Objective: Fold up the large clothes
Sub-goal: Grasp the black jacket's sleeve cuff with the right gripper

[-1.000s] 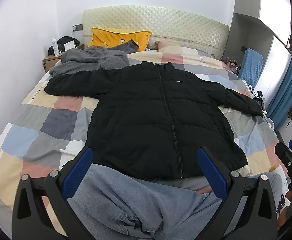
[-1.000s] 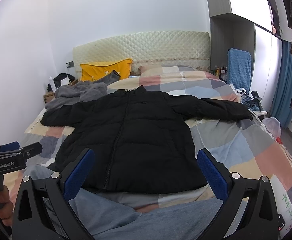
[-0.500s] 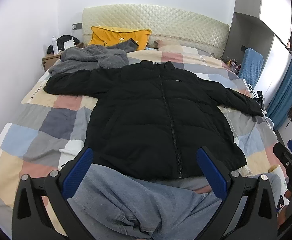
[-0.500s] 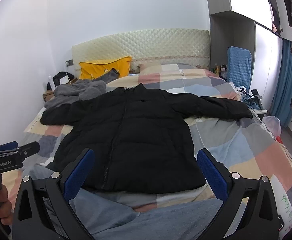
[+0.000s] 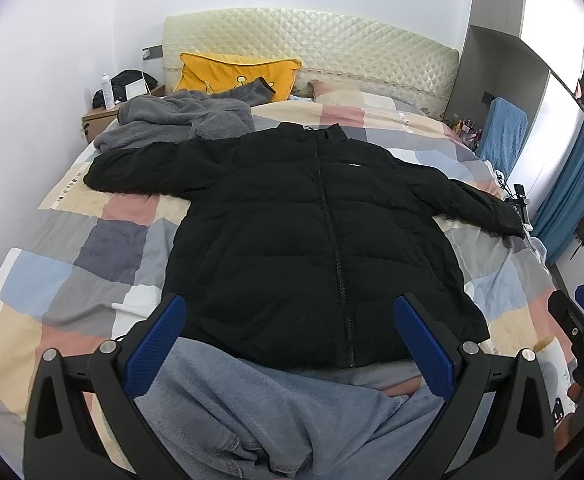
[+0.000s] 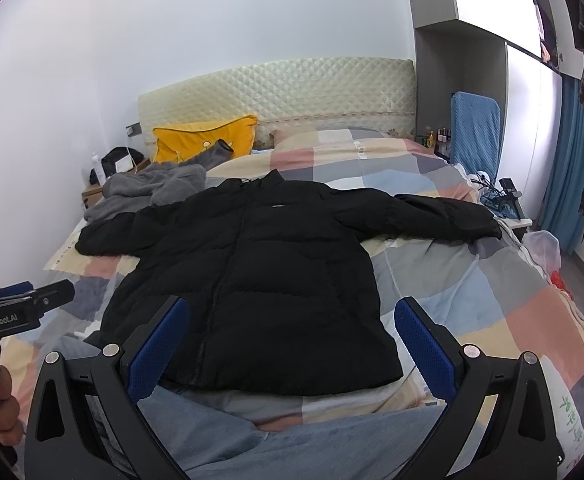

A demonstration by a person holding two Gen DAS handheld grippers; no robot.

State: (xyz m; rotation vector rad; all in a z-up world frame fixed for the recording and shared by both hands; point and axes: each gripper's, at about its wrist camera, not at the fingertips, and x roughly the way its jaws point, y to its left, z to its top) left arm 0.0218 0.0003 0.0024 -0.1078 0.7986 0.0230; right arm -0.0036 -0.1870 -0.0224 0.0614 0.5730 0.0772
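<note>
A black puffer jacket [image 5: 311,236] lies flat and zipped on the bed, front up, both sleeves spread out sideways; it also shows in the right wrist view [image 6: 260,280]. My left gripper [image 5: 290,336] is open and empty, held above the jacket's hem. My right gripper [image 6: 292,340] is open and empty, also above the hem, to the right of the left one. The right gripper's body shows at the right edge of the left wrist view [image 5: 583,340]; the left gripper's body shows at the left edge of the right wrist view [image 6: 16,312].
A patchwork quilt [image 5: 104,240] covers the bed. A grey fleece garment [image 5: 172,124] and a yellow pillow [image 5: 232,76] lie near the headboard. Blue-grey jeans [image 5: 292,412] lie at the near edge. A nightstand [image 5: 100,118] stands left; a blue chair [image 6: 475,132] and curtains right.
Both grippers have shifted slightly, so the view of the jacket drifts a little. Both stay open and nothing was taken hold of.
</note>
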